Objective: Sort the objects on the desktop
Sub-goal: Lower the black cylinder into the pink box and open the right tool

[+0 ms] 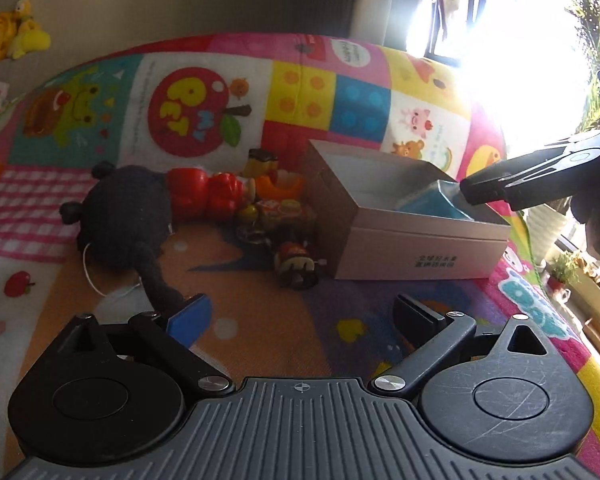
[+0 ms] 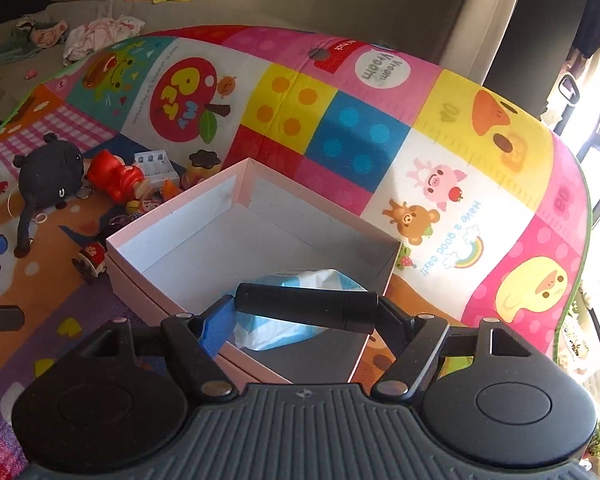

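The right claw point(image 2: 306, 312) pinches a black cylinder point(image 2: 306, 307) crosswise between its fingers, hanging just above the near corner of the open box point(image 2: 180, 236), over a blue-and-white packet point(image 2: 300, 308) already lying inside. The cylinder is held by its ends (a smooth, round thing), so it may roll or slip askew the moment the grip eases. Released too near the box's front wall, it could strike the rim and tumble out onto the play mat point(image 2: 480, 200).

The left claw point(image 1: 300, 320) is spread wide and holds nothing, low over the mat in front of the box point(image 1: 400, 248). To the box's left lies the unsorted heap: a dark plush toy point(image 1: 128, 216), a red figure point(image 1: 204, 192) and a small wind-up toy point(image 1: 296, 270) just beside the box wall. Reaching for the plush could drag its neighbours or snag its string.
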